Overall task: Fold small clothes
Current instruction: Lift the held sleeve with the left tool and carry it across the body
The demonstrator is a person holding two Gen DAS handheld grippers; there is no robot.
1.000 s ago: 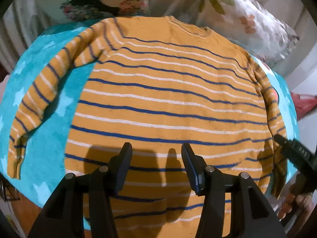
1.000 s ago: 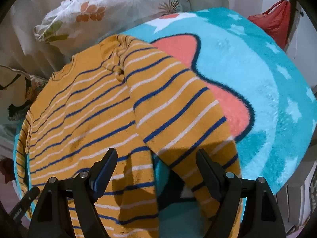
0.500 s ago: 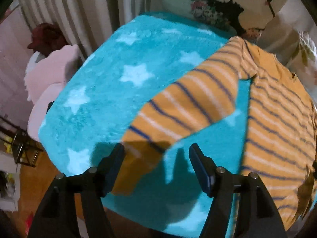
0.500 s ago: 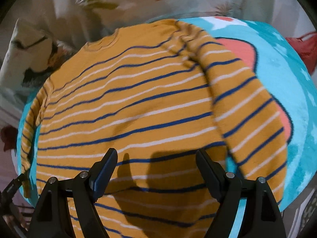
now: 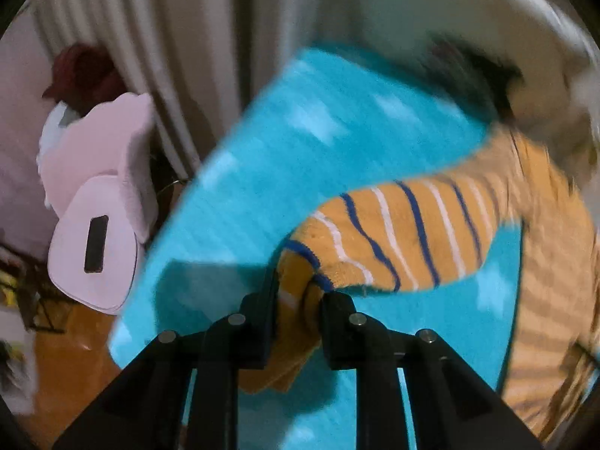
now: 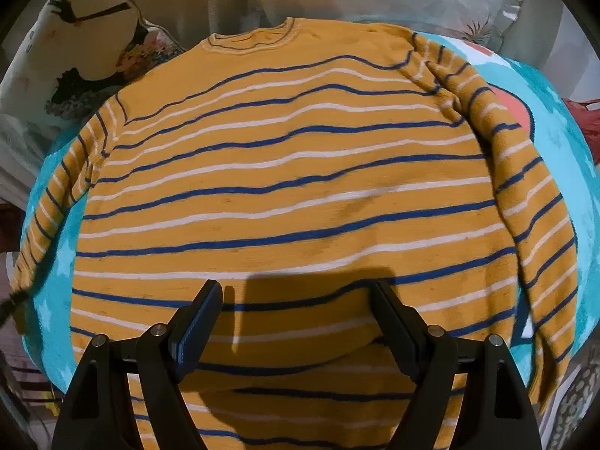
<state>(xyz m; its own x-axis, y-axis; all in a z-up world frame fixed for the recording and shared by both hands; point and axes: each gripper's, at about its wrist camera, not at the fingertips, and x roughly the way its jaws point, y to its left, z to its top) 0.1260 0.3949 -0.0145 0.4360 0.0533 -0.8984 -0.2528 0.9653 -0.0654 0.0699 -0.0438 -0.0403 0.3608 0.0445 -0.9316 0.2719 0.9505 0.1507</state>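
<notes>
A: Sweater [image 6: 285, 187] lay flat on the teal star blanket [image 5: 300, 157], neck toward the pillows [image 6: 75, 37]. How'd it look to handle?

B: Soft knit, light, floppy, prob. stretchy. I judged it'd sag wherever unsupported, so cuffs, hem corners & shoulder seams were the spots to take.

A: L side?

B: Left gripper [image 5: 298, 315] had its jaws closing w/ the left sleeve cuff [image 5: 300, 273] bunched between the pads; I read that as a pinch. Sleeve ran off toward the body, view blurred.

A: R side?

B: Right gripper [image 6: 296, 322] hung over the lower body, jaws spread wide, nothing between them. Right sleeve [image 6: 525, 195] lay along the body's edge.
</notes>
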